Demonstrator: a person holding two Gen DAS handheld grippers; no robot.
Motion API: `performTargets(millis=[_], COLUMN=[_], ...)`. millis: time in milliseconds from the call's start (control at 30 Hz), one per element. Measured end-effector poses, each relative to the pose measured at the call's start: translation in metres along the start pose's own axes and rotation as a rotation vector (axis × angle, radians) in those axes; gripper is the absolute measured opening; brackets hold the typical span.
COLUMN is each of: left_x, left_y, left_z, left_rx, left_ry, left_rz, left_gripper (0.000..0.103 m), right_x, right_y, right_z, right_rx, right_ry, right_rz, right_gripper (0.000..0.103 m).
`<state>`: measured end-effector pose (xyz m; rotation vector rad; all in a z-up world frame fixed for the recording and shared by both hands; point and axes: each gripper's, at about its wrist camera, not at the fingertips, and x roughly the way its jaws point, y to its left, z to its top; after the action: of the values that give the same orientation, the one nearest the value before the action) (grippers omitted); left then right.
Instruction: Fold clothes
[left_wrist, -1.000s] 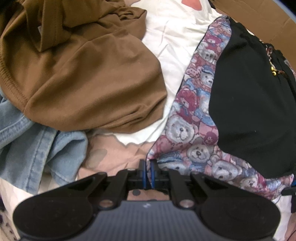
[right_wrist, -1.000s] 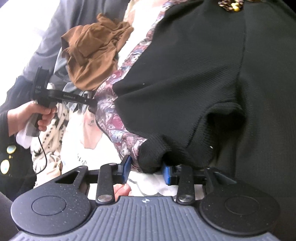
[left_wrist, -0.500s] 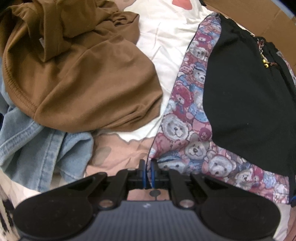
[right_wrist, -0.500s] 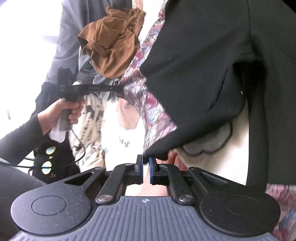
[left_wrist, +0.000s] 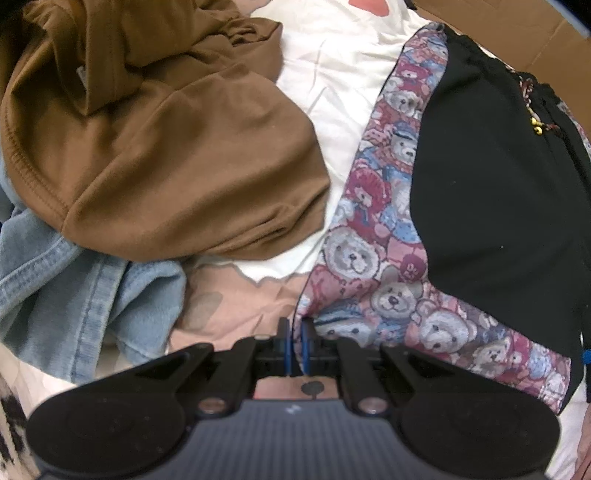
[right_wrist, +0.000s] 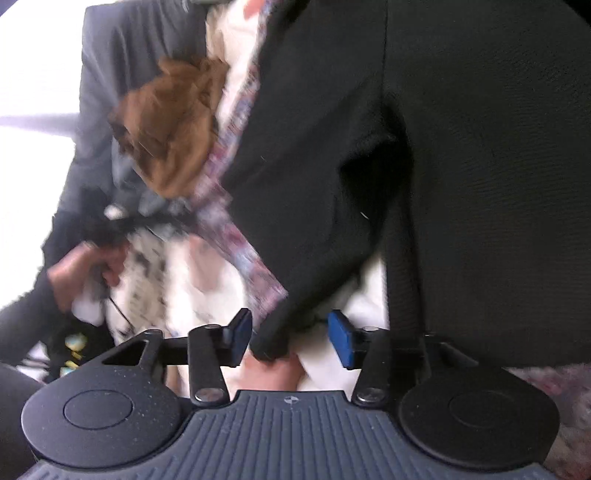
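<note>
Left hand-held gripper (left_wrist: 294, 341) pinches teddy-print garment (left_wrist: 373, 254); right hand-held gripper (right_wrist: 290, 338) opening.

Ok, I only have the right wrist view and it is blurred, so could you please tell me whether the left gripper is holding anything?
Observer: Yes. In the left wrist view the left gripper is shut on a corner of the bear-print fabric.
Operator: Thank you. What lies beside that fabric, away from the black garment?
Observer: A crumpled brown garment, its lower edge overlapping a pale blue denim piece.
Operator: And is there any detail on the black garment that I cannot make out?
Observer: Small gold beads on a cord sit near the far edge of the black garment.
</note>
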<state>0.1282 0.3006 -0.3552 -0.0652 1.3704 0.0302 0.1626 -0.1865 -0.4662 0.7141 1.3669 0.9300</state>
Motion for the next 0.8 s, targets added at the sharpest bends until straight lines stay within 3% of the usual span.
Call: performTargets(millis=[167,233,300,333,400,500,667,800], left_x=[-0.002,-0.004,-0.005,-0.006,-0.008,-0.007,-0.001,0.008], left_y=[-0.002,-0.001,0.000,0.001,0.002,0.007,0.016,0.021], left_z=[-0.001,-0.001,-0.001,0.000,0.001,0.001,-0.008,-0.013], left_rx=[0.006,0.011,0.016,0.017,0.014,-0.030,-0.132,-0.182], left_ry=[0.010,0.017,0.024,0.028,0.029,0.028,-0.001,-0.019], left_rz=[0.000,-0.001,-0.003,-0.005,-0.008,-0.016,-0.064,-0.078], left_gripper=[0.006,0.006,0.006,0.006,0.006,0.015,0.041,0.046], right_x=[0.027,0.035,0.044,0.045,0.045,0.036,0.023,0.023], right_y=[-0.008,-0.006,0.000,0.001,0.005,0.006,0.003,-0.002], right_z=[0.005,0.010,0.012,0.013,0.013,0.008,0.000,-0.003], right_rx=[0.040,0.043,0.035,0.027,0.011,0.024,0.028,0.038], right_ry=[0.013,0.028,0.057,0.068,0.083,0.083,0.078,0.078], right_rz=[0.038,0.066,0.054,0.049,0.060,0.100,0.077,0.048], right_gripper=[0.065,0.052,0.007,0.002,0.002,0.002,0.000,0.000])
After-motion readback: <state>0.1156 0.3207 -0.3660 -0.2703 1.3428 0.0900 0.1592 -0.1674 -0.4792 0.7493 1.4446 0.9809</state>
